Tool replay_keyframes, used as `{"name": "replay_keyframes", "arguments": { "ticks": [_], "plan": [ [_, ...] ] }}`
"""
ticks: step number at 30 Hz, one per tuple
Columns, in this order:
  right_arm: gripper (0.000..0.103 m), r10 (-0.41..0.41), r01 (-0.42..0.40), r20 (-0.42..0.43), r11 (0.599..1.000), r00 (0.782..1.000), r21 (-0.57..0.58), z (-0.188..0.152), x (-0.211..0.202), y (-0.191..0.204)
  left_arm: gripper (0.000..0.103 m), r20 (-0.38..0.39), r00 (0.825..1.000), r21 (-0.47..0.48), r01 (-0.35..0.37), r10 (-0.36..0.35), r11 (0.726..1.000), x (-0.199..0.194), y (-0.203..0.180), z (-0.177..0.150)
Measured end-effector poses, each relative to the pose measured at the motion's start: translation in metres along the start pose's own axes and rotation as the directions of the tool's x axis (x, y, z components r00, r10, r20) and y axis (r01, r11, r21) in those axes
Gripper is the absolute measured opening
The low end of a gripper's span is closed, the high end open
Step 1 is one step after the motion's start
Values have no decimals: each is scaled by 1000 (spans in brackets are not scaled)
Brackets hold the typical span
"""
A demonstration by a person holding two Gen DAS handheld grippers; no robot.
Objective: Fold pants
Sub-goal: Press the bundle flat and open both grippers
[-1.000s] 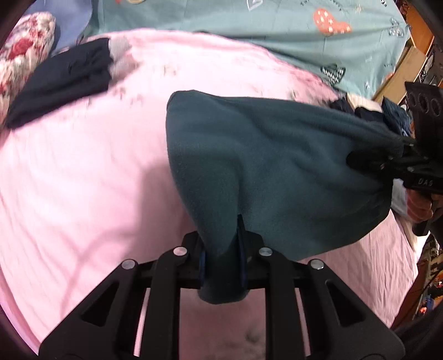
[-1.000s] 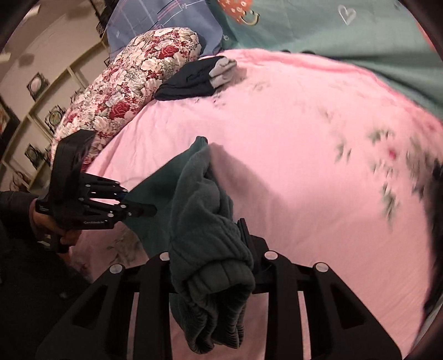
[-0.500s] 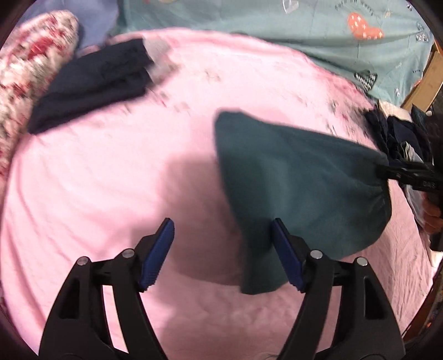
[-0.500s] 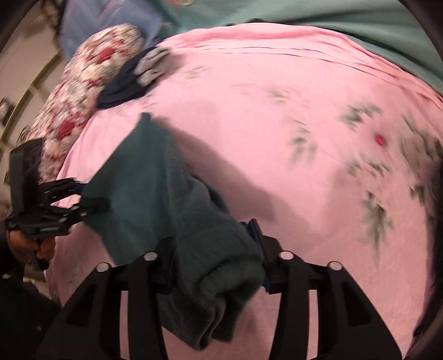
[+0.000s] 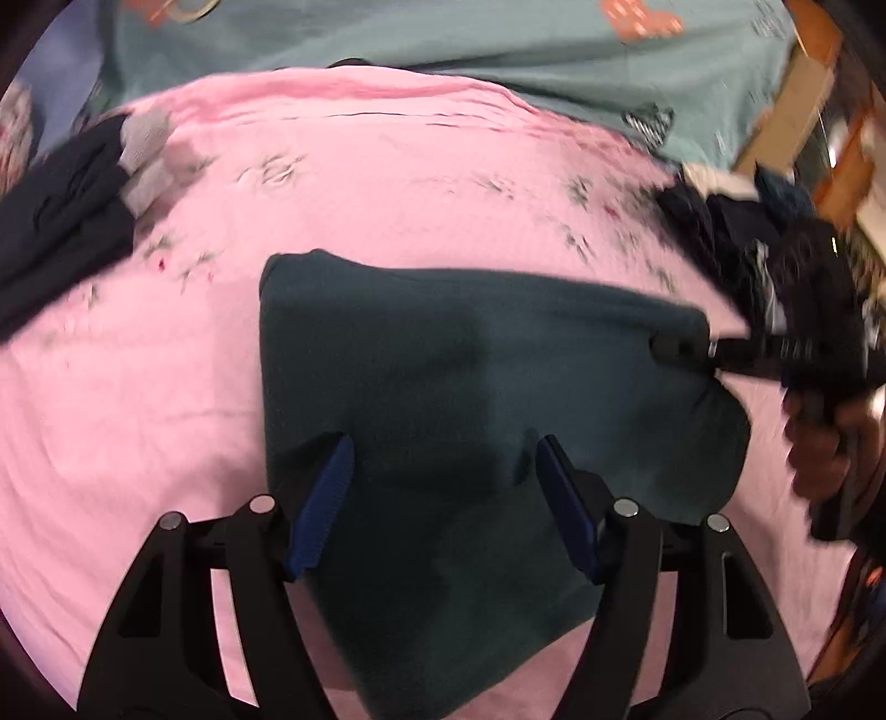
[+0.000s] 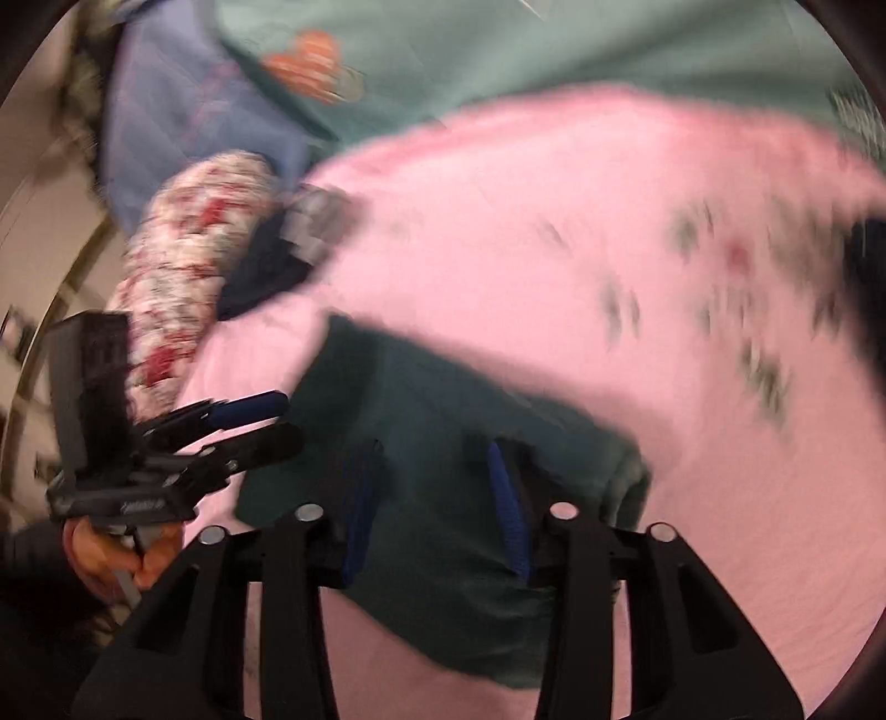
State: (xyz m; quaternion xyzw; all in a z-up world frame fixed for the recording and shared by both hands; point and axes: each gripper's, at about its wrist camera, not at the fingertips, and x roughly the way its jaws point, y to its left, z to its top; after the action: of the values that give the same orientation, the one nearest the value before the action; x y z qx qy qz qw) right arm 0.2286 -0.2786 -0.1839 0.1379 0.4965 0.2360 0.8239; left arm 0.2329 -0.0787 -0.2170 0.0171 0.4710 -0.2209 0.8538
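Both wrist views look steeply down, close over the teal pants (image 5: 470, 399) on the pink sheet (image 5: 138, 443).

Setting: home bedroom. Work surface: bed under pink sheet (image 5: 387, 183) with small floral print, creased. Teal blanket (image 5: 443, 44) with heart motifs along far edge. Floral bolster pillow (image 6: 188, 288), red and white, at bed side; blue quilted cover (image 6: 183, 122) beyond it. Dark folded garment (image 5: 61, 205) with grey band near pillow. Loose clothes pile (image 5: 736, 221) at opposite bed edge. Wooden furniture (image 5: 803, 94) past blanket; detail blurred. Pale wall (image 6: 33, 138) behind pillow.
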Motion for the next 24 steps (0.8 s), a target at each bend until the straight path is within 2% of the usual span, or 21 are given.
{"name": "replay_keyframes", "arguments": {
  "ticks": [1, 2, 3, 5, 6, 7, 9, 10, 12, 15, 18, 20, 21, 23, 24],
  "plan": [
    [28, -6, 6, -6, 997, 1000, 74, -5, 11, -25, 70, -19, 999, 26, -46, 47, 999, -3, -1, 0],
    [8, 21, -22, 7, 993, 1000, 113, -7, 12, -36, 70, -22, 997, 26, -80, 81, 996, -9, 0, 1],
    [0, 55, -58, 23, 982, 998, 177, -10, 12, -53, 70, -10, 996, 17, -94, 94, 995, -16, -1, -1],
    [0, 123, -131, 45, 954, 991, 269, -13, 10, -73, 72, 16, 996, -8, -84, 84, 996, -38, 0, -7],
    [0, 101, -109, 41, 955, 994, 275, -13, 5, -71, 73, 15, 997, -6, -72, 72, 997, -44, -2, -12],
    [5, 65, -71, 32, 964, 997, 256, -13, -1, -64, 75, 6, 998, 9, -69, 68, 998, -48, -4, -21],
    [40, 8, -14, 28, 978, 1000, 208, -14, -16, -43, 75, -49, 994, 31, -95, 96, 995, -37, -5, -36],
    [44, -14, 4, 55, 984, 998, 178, -19, -29, -28, 77, -98, 989, 20, -113, 115, 993, -25, -1, -45],
    [45, -25, 14, 76, 991, 997, 135, -32, -43, -13, 78, -89, 991, -25, -101, 99, 995, -20, 7, -51],
    [44, -114, 117, -28, 983, 993, 138, -51, -24, -17, 80, -108, 983, -11, -154, 152, 988, -30, -3, -43],
    [43, -140, 144, -39, 982, 989, 122, -65, -20, -22, 95, -60, 971, 4, -232, 232, 973, -60, -21, -31],
    [46, -202, 209, -60, 969, 977, 134, -63, -28, -14, 99, -21, 968, -1, -252, 252, 968, -84, -34, -25],
    [48, -257, 265, -72, 954, 964, 142, -61, -36, -8, 100, -2, 968, -9, -250, 250, 968, -98, -41, -23],
    [67, -319, 323, -52, 937, 946, 137, -62, -55, 3, 101, 20, 972, -33, -234, 235, 972, -119, -52, -19],
    [83, -360, 360, -25, 924, 933, 128, -63, -68, 15, 101, 26, 972, -43, -231, 233, 972, -128, -56, -18]
  ]
}}
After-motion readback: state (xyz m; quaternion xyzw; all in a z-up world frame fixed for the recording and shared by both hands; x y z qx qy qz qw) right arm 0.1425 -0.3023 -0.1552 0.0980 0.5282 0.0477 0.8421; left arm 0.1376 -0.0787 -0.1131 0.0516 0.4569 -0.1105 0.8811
